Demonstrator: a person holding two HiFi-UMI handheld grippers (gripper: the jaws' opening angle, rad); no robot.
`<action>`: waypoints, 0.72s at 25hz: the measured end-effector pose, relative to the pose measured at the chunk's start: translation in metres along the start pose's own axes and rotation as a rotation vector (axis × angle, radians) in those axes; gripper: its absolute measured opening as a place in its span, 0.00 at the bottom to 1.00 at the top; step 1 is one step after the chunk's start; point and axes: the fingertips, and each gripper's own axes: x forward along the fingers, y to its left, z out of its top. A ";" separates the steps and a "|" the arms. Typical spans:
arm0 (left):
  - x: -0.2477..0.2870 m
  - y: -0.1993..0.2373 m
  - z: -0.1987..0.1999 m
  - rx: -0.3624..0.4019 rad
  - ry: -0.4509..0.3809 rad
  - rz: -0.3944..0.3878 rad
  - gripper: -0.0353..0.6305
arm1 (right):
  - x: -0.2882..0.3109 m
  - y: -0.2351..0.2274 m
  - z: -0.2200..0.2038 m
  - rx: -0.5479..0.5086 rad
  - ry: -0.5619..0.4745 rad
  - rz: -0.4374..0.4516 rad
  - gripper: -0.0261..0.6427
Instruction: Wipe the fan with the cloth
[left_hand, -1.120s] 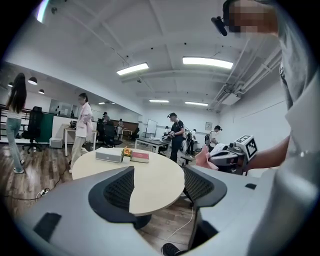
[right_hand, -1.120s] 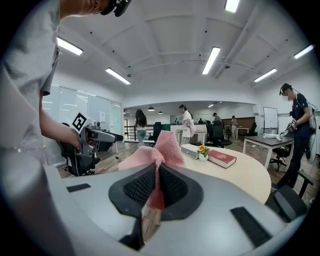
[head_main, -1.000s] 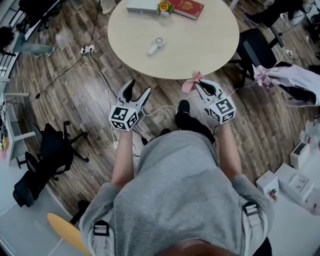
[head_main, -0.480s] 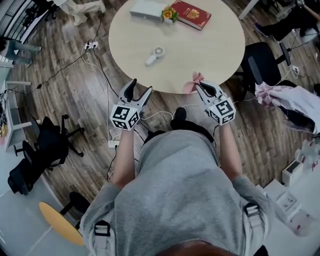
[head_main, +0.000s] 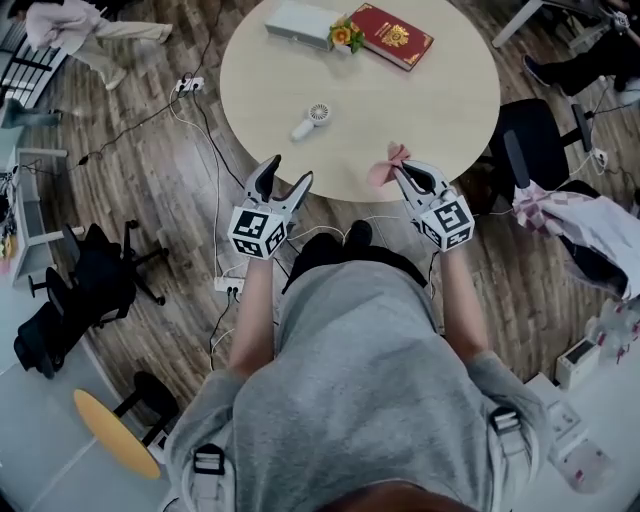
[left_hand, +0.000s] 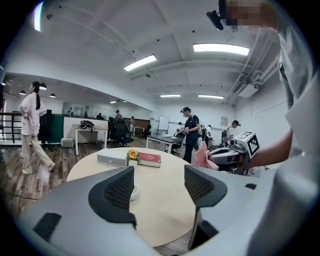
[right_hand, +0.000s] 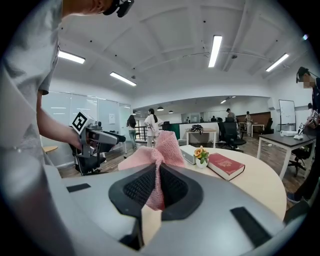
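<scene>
Table edge has slid closer since a sec ago, it's right under my jaw tips now, so both grippers are nearer the fan (head_main: 311, 119). Approach step imo, no wiping yet. Right gripper (right_hand: 159, 187) is clamped on the pink cloth (right_hand: 157, 150), which bunches up past the tips. Left gripper (left_hand: 159, 185) jaws are wide apart w/ nothing btwn them. Fan's lying on the table (head_main: 430, 100), ahead of the left jaws and well apart. Next: left steadies the handle, right brings the cloth onto the grille.

The fan (left_hand: 134, 193) — mostly hidden behind the left gripper (left_hand: 159, 174) — shows only a sliver.
</scene>
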 end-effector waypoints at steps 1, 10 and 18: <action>0.004 0.001 0.001 0.003 0.001 -0.002 0.52 | 0.003 -0.001 -0.001 0.001 0.005 0.004 0.08; 0.032 0.032 0.004 0.010 0.021 -0.037 0.52 | 0.033 -0.016 0.004 0.002 0.028 -0.012 0.08; 0.068 0.076 0.000 0.005 0.071 -0.121 0.53 | 0.071 -0.037 0.014 0.015 0.057 -0.083 0.08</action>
